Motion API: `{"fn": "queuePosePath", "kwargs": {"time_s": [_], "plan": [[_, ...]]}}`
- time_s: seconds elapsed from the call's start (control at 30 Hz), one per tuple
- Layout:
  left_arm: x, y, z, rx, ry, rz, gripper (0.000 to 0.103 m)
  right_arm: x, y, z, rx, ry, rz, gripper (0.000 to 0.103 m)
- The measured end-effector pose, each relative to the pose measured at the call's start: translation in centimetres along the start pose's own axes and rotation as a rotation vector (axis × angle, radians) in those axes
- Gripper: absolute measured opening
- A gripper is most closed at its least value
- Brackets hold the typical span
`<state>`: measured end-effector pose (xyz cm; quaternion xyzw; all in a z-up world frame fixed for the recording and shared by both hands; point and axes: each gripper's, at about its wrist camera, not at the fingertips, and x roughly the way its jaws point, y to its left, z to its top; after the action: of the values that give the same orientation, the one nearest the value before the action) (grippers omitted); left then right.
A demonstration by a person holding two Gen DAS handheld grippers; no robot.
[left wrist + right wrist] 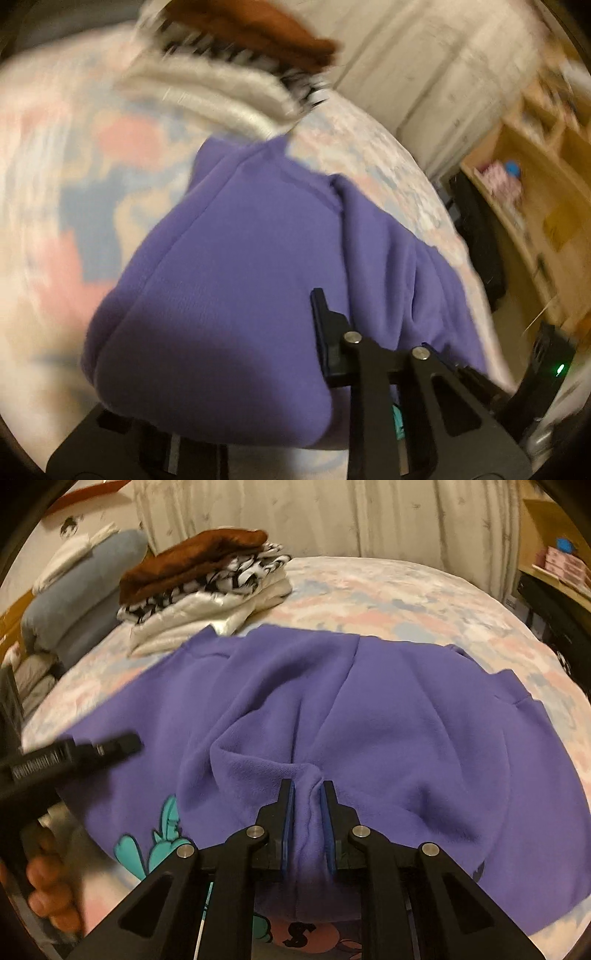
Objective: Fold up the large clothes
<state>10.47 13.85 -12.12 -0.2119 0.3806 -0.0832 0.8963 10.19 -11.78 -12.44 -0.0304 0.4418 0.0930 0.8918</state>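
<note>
A purple sweatshirt [369, 709] is spread across the middle of the right wrist view, lying on a bed [424, 587] covered in a pastel pink, blue and cream print. A teal cartoon print [162, 834] on the garment is seen at the lower left of that frame. The right gripper [307, 786] is seen at the lower centre, its jaws drawn nearly together on a bunched ridge of the purple fabric, which is pinched between the blue pads.

In the left wrist view, heavily blurred, the same sweatshirt [236, 258] fills the centre and lower part of the frame. The left gripper [373, 325] is seen at the lower right; only one finger is clearly visible, with fabric draped against it, so it cannot be told from this view whether the cloth is gripped. In the right wrist view this gripper [122, 744] appears as a dark blurred shape at the left edge, held by a hand [48, 882] at the lower left.

A stack of folded clothes [199, 587], brown on top, then black-and-white, then cream, is placed on the bed at the upper left, just beyond the sweatshirt's far edge. A grey-blue pillow [85, 587] lies further left.
</note>
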Motion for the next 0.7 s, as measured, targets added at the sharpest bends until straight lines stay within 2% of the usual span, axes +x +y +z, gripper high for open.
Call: {"fn": "queuePosePath", "kwargs": {"time_s": [0.07,0.13,0.27,0.53,0.63,0.7], "plan": [[-0.5,-3.1,0.3,0.149,-0.063,0.028,0.017,0.6,-0.1,0.0,0.004,0.011,0.013,0.014],[-1.0,-5.7,0.6,0.248,-0.1,0.022,0.016,0.8,-0.4,-0.1,0.025,0.02,0.036,0.014],[-1.7,-10.5,1.5,0.378,-0.13,-0.042,0.016,0.5,-1.9,-0.9,0.098,0.028,0.114,0.014],[-2.6,-20.6,0.3,0.584,-0.159,-0.13,0.015,-1.3,-7.8,-1.9,0.289,0.04,0.305,0.014],[-2.5,-24.5,-0.7,0.652,-0.158,-0.178,0.015,-3.0,-11.2,-2.5,0.353,0.0,0.306,0.015],[-1.7,-26.9,-1.5,0.695,-0.141,-0.196,0.015,-4.5,-13.9,-3.0,0.397,-0.046,0.256,0.015]]}}
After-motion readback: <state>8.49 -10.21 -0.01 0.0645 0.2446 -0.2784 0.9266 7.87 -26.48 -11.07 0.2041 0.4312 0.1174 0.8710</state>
